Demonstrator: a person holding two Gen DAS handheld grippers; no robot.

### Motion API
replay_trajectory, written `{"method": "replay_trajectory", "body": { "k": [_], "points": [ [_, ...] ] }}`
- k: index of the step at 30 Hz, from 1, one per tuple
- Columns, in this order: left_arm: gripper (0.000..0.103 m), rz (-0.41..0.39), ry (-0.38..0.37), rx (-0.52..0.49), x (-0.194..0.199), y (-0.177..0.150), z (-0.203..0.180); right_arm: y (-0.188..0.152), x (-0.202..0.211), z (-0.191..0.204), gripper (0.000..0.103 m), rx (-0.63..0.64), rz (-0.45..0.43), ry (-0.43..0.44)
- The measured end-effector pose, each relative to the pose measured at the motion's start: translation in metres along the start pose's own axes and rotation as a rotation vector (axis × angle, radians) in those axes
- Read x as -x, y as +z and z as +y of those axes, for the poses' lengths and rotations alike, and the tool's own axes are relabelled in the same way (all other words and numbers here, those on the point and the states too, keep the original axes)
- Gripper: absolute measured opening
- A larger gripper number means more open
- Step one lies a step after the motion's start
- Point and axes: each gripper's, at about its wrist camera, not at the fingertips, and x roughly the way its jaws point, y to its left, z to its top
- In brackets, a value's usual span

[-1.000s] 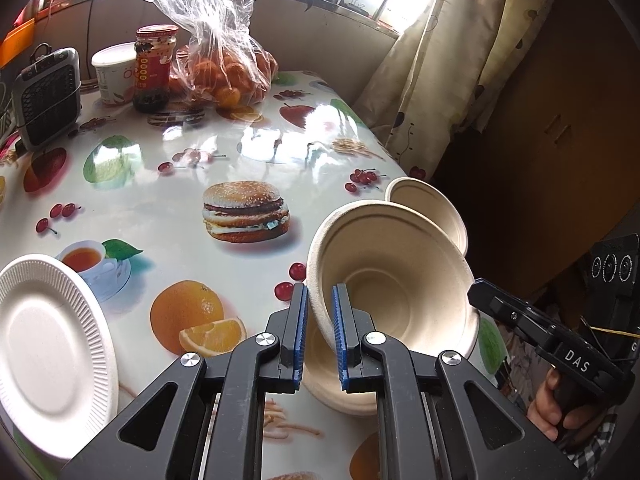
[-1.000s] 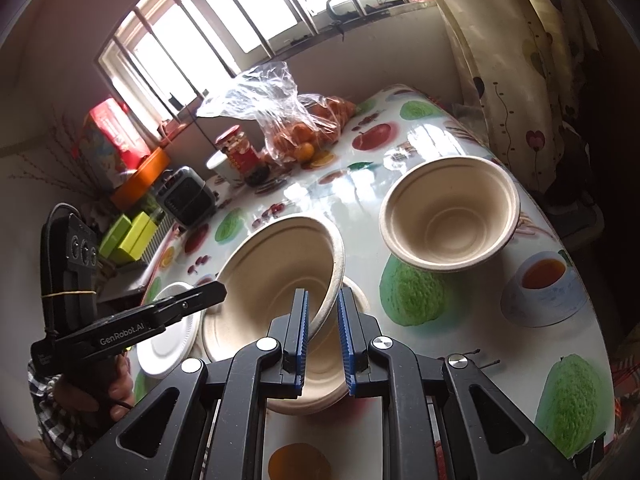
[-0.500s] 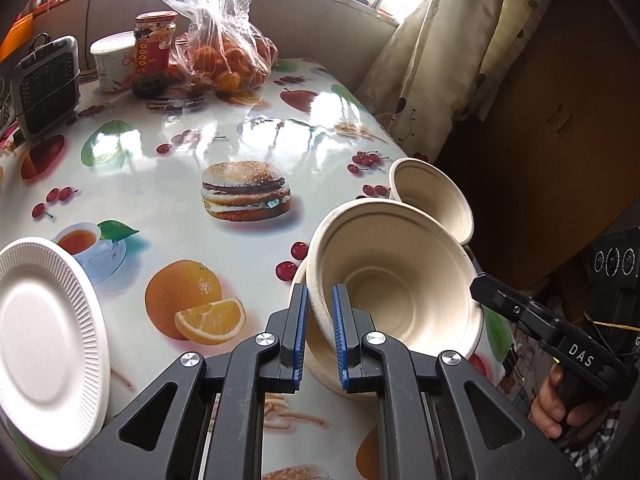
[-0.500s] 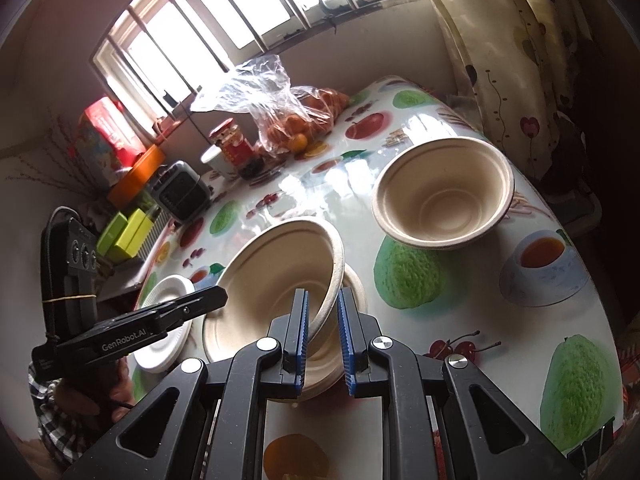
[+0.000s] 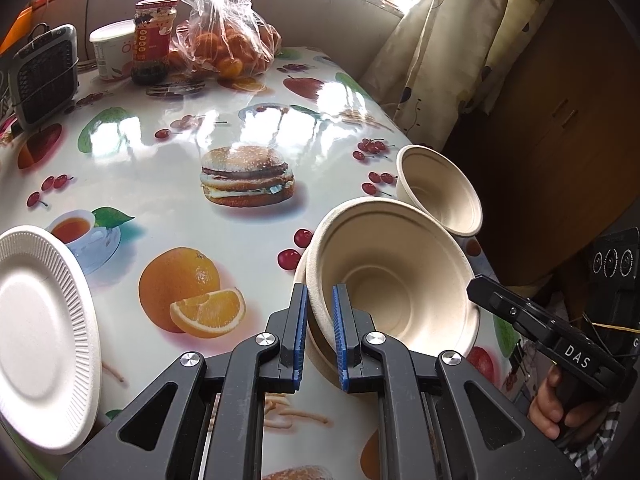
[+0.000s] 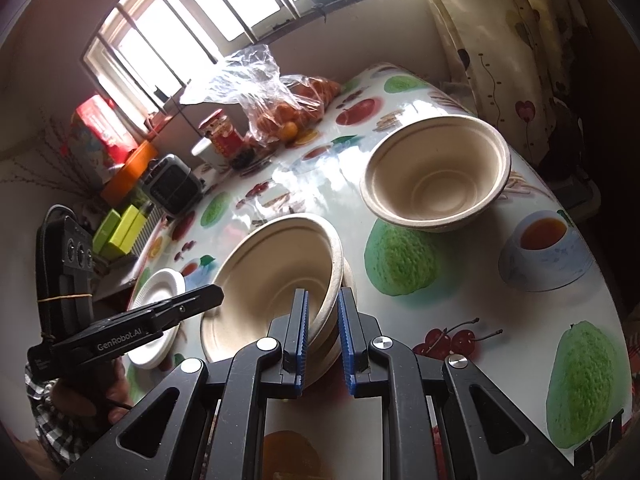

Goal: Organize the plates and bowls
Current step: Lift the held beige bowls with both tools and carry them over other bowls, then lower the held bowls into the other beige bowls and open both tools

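Observation:
A beige paper bowl (image 5: 392,276) sits nested in a second beige bowl under it, on the fruit-print table. My left gripper (image 5: 320,332) straddles its near rim, jaws slightly apart around the rim. My right gripper (image 6: 323,336) straddles the opposite rim of the same bowl (image 6: 280,276), jaws a little wider than before. Another beige bowl (image 6: 436,176) stands alone near the table's right edge; it also shows in the left wrist view (image 5: 440,192). A white ribbed paper plate (image 5: 40,336) lies at the left edge, also seen in the right wrist view (image 6: 156,300).
At the back stand a bag of oranges (image 5: 224,40), a red-lidded jar (image 5: 154,36), a white tub (image 5: 110,52) and a small black heater (image 5: 44,76). A curtain (image 5: 440,60) and wooden cabinet lie past the right edge.
The held bowl has come down level into the lower bowl. Both grippers' jaws have widened slightly around its rim.

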Motion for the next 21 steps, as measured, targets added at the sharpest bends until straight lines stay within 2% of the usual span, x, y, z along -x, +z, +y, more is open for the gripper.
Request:
{"method": "replay_trajectory", "body": {
  "k": [21],
  "points": [
    [0.012, 0.017, 0.007, 0.012, -0.0033, -0.0025, 0.0037, -0.0075, -0.0076, -0.0008, 0.015, -0.002, 0.014, -0.007]
  ]
}}
